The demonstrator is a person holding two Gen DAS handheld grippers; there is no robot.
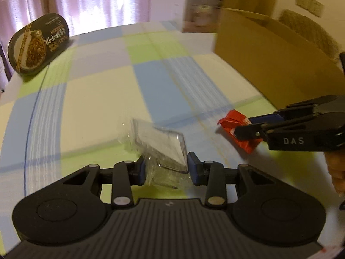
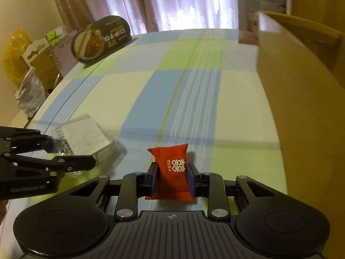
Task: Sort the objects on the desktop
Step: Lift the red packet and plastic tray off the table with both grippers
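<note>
My left gripper [image 1: 166, 168] is shut on a clear plastic box [image 1: 161, 145] wrapped in film, held tilted just above the checked tablecloth. From the right wrist view the same clear box [image 2: 84, 138] shows at the left, with the left gripper [image 2: 71, 154] clamped on its near end. My right gripper [image 2: 173, 178] is shut on a red candy packet [image 2: 172, 170] with gold characters, upright between the blue pads. In the left wrist view the red packet [image 1: 231, 125] sticks out from the right gripper [image 1: 248, 125] at the right edge.
A brown cardboard box [image 1: 271, 64] [image 2: 301, 90] stands along the right side of the table. A dark oval noodle bowl [image 1: 37, 43] [image 2: 101, 38] leans at the far left edge. A white carton [image 1: 202, 6] stands at the back. Bags and boxes [image 2: 34, 64] lie beyond the table's left edge.
</note>
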